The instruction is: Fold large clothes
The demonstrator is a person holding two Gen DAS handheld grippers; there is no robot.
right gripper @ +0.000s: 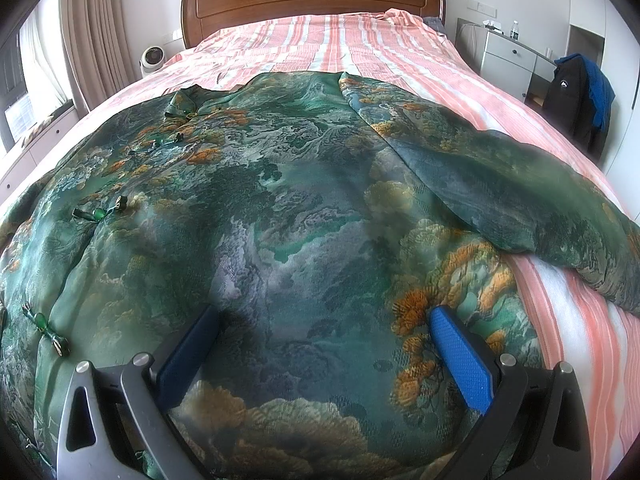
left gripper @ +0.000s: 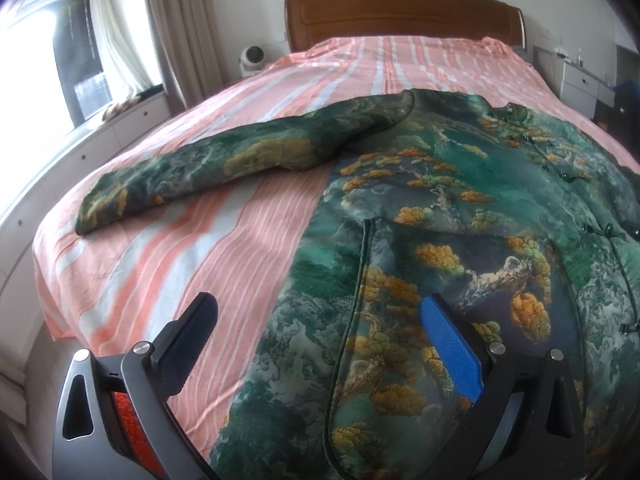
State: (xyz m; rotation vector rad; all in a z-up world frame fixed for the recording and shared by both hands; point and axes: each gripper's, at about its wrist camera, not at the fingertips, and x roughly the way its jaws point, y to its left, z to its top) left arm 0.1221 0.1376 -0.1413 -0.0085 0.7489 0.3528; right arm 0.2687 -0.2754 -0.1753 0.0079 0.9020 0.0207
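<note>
A large green jacket (left gripper: 460, 208) with an orange and teal landscape print lies spread flat on the bed, front up, with knot buttons (right gripper: 100, 212) down its middle. Its left sleeve (left gripper: 208, 168) stretches out over the sheet; its right sleeve (right gripper: 520, 188) lies out to the right. My left gripper (left gripper: 320, 316) is open and empty, just above the jacket's lower left edge. My right gripper (right gripper: 324, 320) is open and empty, over the jacket's lower right part (right gripper: 300, 220).
The bed has a pink and white striped sheet (left gripper: 200, 272) and a wooden headboard (right gripper: 312, 0). A window bench with drawers (left gripper: 100, 148) and a small fan (left gripper: 252, 58) stand left. A white nightstand (right gripper: 504, 56) and a chair with dark clothes (right gripper: 580, 96) stand right.
</note>
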